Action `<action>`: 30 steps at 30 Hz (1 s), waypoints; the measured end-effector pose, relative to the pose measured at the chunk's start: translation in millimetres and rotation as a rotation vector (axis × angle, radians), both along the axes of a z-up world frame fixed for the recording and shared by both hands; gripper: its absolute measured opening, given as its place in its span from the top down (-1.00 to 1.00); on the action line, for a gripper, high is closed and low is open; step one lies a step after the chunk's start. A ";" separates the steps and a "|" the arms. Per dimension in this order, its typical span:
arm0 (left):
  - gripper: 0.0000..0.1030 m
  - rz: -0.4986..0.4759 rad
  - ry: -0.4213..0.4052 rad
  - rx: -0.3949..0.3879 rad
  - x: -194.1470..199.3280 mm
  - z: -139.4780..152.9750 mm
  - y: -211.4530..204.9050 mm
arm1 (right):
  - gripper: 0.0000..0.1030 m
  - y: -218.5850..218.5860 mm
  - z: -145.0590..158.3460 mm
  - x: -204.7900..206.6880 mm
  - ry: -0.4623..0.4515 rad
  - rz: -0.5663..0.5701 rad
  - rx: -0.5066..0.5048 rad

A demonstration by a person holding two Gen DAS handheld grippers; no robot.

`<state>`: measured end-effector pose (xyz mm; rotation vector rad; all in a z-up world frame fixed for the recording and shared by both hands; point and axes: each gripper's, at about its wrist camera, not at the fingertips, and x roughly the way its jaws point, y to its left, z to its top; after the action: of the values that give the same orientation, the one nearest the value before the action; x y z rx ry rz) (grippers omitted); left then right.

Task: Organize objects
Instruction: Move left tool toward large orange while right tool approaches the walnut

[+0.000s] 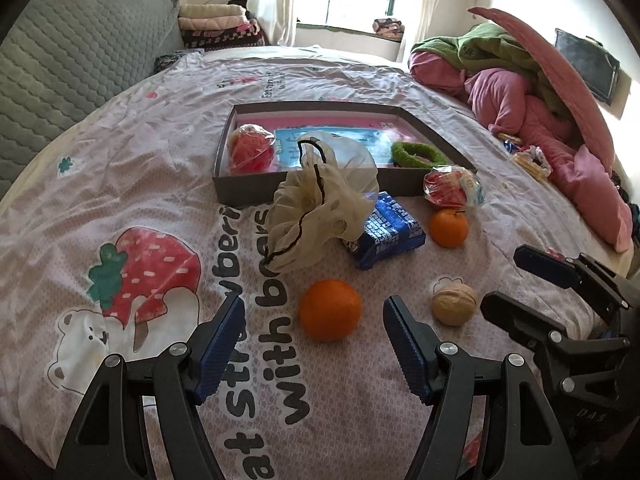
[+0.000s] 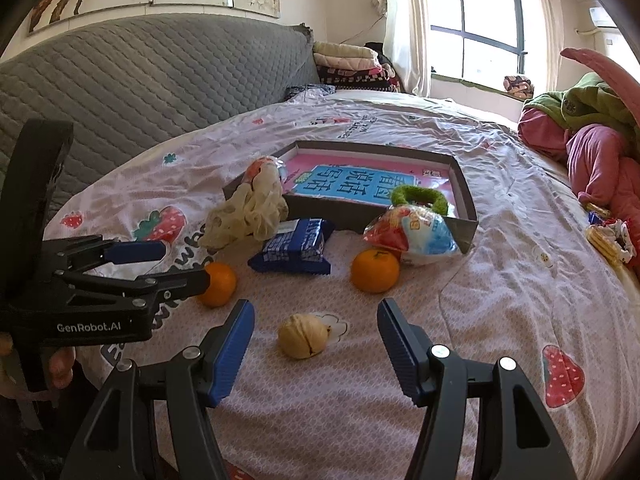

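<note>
Lying on the bedspread [image 1: 120, 184] low in the left wrist frame, the nearer orange [image 1: 330, 309] is framed between the spread fingers of the left gripper [image 1: 314, 344], which holds nothing. A walnut [image 2: 302, 336] is framed likewise by the right gripper [image 2: 316, 342], its fingers also wide and empty. Both are judged to be about to be picked up and carried to the shallow box [image 1: 256, 190] at the frame's centre. Round things on soft bedding are likely to roll, so each should be centred between the pads before closing, and closed on gently.

Between the grippers and the box, a second orange [image 1: 449, 227], a blue packet [image 1: 386, 230], a cream drawstring pouch [image 1: 316, 204] leaning against the box wall, and a red-and-blue snack bag [image 1: 452, 187] are seen. Inside the box a red netted item [image 1: 250, 148] and a green fuzzy ring [image 1: 418, 154] lie on a pink booklet.

A grey quilted headboard [image 2: 140, 76] fills the upper left, a window [image 2: 476, 12] the top, and heaped pink and green bedding [image 1: 520, 92] the right.
</note>
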<state>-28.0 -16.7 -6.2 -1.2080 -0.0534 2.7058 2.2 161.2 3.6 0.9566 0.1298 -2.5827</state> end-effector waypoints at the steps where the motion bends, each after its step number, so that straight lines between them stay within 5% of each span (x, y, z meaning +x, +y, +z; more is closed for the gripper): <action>1: -0.42 -0.001 0.000 -0.003 0.4 -0.1 0.5 | -0.23 -0.7 -0.4 0.8 0.000 0.000 0.003; 30: -0.42 0.000 -0.048 -0.002 -5.1 -14.9 4.4 | -0.23 -9.8 -26.5 -3.5 -0.059 -0.006 0.060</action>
<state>-33.1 -12.3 -21.1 -1.2743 -0.0571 2.6773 -1.2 151.4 -22.9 1.0550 0.1893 -2.5659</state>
